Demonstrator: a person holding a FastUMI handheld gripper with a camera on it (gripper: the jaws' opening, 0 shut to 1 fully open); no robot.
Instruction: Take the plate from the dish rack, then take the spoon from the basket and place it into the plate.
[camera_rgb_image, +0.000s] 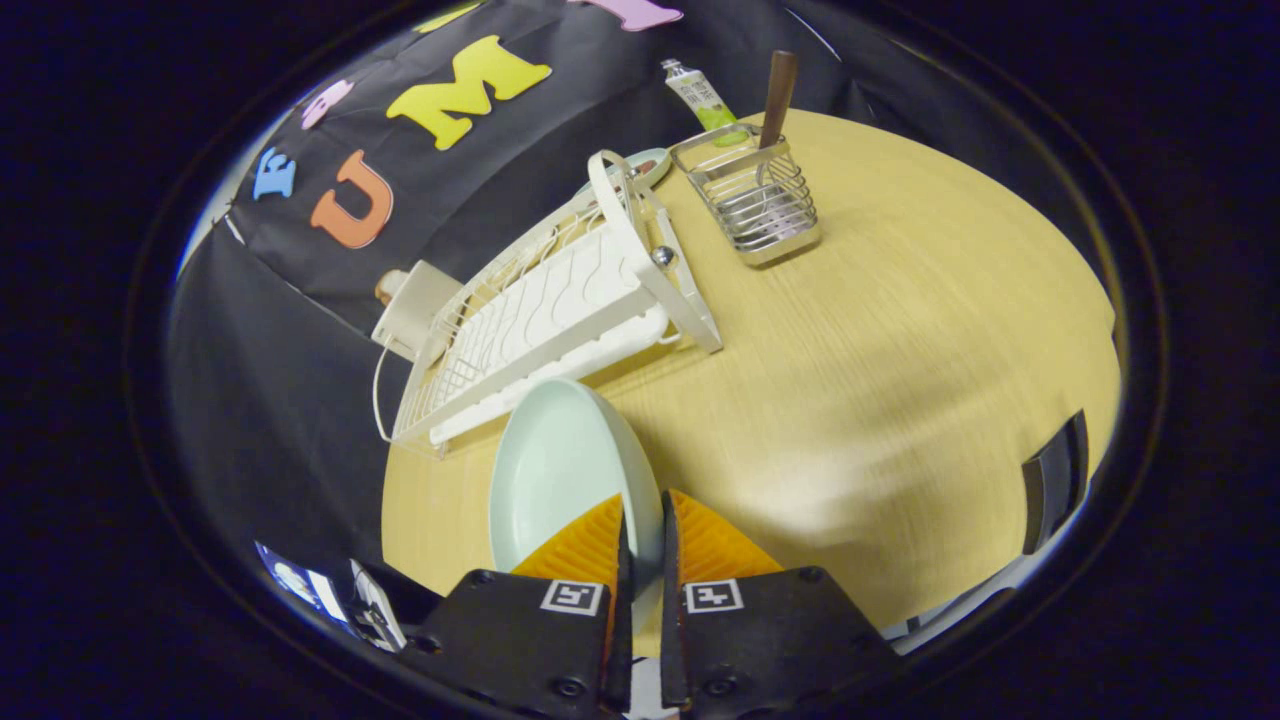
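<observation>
The gripper (641, 520) had both fingers pinched on the rim of the pale green plate (560, 470), held above the light wooden table (900, 350), just clear of the white dish rack (560, 300) along the table's far edge. The spoon (777, 95) stood upright in the wire basket (755, 205) near the far corner, beside a tube (703, 98).
</observation>
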